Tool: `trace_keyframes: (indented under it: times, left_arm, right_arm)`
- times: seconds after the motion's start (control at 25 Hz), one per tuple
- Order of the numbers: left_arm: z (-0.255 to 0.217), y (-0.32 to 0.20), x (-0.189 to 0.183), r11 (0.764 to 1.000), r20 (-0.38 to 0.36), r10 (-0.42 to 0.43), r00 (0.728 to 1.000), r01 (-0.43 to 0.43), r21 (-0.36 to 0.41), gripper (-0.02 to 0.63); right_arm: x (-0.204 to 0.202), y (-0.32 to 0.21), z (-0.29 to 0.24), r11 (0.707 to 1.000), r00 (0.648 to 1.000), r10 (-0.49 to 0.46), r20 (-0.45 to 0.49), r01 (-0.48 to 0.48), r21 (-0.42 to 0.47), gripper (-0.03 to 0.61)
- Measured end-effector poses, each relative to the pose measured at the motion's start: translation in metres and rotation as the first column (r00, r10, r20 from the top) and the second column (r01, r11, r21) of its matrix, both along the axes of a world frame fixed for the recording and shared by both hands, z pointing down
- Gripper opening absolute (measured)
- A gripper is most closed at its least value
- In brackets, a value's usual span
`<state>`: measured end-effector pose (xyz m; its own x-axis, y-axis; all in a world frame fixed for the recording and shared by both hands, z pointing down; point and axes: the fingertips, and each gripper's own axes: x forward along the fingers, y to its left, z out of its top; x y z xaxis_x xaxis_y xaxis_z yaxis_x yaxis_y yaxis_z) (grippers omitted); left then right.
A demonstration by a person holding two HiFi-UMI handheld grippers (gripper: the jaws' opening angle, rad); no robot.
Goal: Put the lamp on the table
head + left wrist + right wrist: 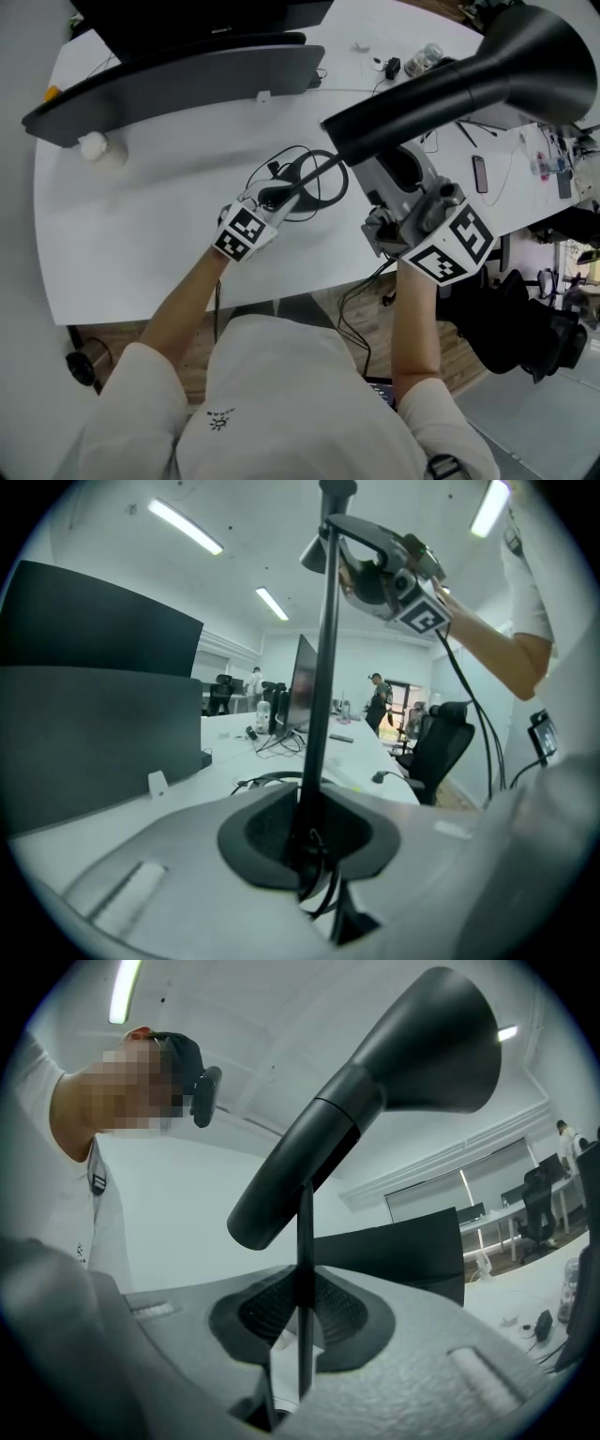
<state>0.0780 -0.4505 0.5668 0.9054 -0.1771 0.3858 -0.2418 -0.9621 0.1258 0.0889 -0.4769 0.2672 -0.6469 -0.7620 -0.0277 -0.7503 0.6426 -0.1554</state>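
The lamp has a big black cone-shaped head (469,75) and a thin black rod (314,178). It is held slanting above the white table (141,234). My left gripper (281,195) is shut on the rod's lower end, where a black ring and cord (302,150) loop over the table. In the left gripper view the rod (319,714) rises straight up out of the left gripper (314,841). My right gripper (389,183) is shut on the rod just under the head. In the right gripper view the head (375,1101) looms above the right gripper (302,1335).
A dark monitor (187,66) stands along the table's far side, with a white bottle (98,148) in front of its left end. A phone (480,173) and small items lie at the right. A black office chair (525,319) stands beside the table's right edge.
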Motion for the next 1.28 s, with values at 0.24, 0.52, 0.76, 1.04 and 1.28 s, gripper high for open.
trace_keyframes:
  times: [0.24, 0.52, 0.76, 1.04, 1.28]
  left_arm:
    - [0.024, -0.038, 0.011, 0.999, 0.019, -0.030, 0.999, 0.029, 0.017, 0.041]
    - [0.047, -0.083, 0.013, 0.999, 0.028, -0.027, 0.999, 0.026, 0.038, 0.043]
    - [0.066, -0.106, 0.014, 0.998, 0.039, -0.041, 0.998, 0.040, 0.041, 0.044]
    - [0.072, -0.110, 0.014, 0.999, 0.031, -0.037, 0.999, 0.036, 0.029, 0.044]
    - [0.072, -0.110, 0.015, 0.999, 0.023, -0.030, 0.999, 0.030, 0.018, 0.044]
  right_arm:
    - [0.014, -0.031, 0.024, 1.000, 1.000, -0.014, -0.018, 0.014, -0.017, 0.046]
    - [0.028, -0.071, 0.050, 0.999, 1.000, -0.006, -0.026, 0.005, -0.036, 0.046]
    - [0.035, -0.088, 0.071, 0.999, 0.999, 0.001, -0.035, -0.003, -0.053, 0.046]
    - [0.029, -0.094, 0.075, 0.999, 0.999, -0.010, -0.053, 0.008, -0.048, 0.046]
    - [0.028, -0.096, 0.075, 0.999, 0.998, -0.004, -0.057, 0.001, -0.046, 0.046]
